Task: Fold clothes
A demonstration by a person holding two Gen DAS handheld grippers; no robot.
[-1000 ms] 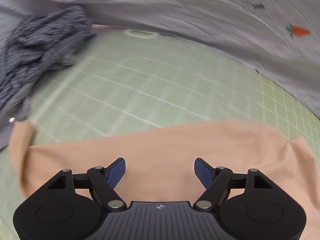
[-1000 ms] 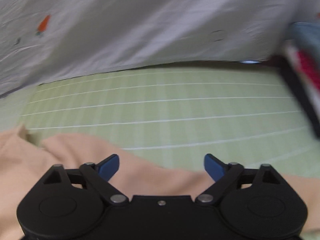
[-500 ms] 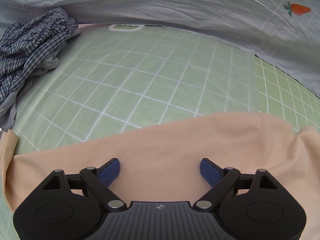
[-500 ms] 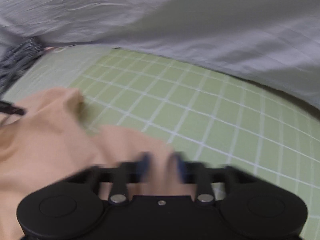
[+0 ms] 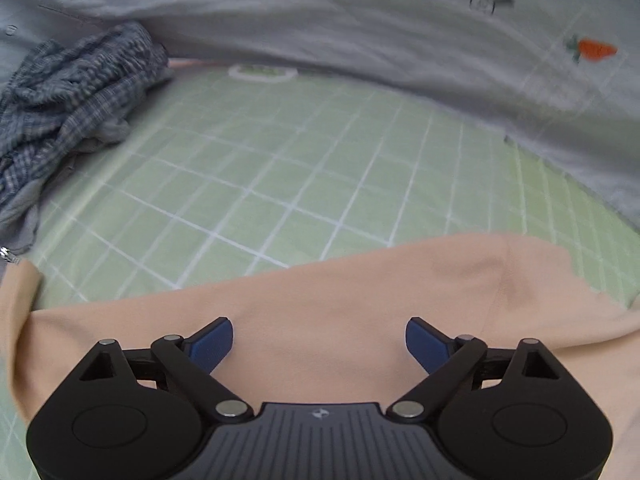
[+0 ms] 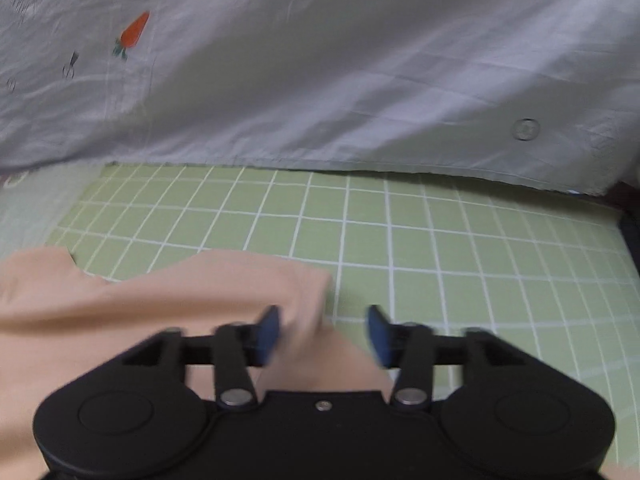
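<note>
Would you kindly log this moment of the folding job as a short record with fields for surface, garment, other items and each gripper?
surface: green grid mat
garment: peach garment lying on the mat, a fold of it bunched between the right fingers
other clothes: blue checked garment, crumpled at the mat's left edge
backdrop: grey sheet with carrot print
left gripper: open, above the peach fabric
right gripper: open, blurred
</note>
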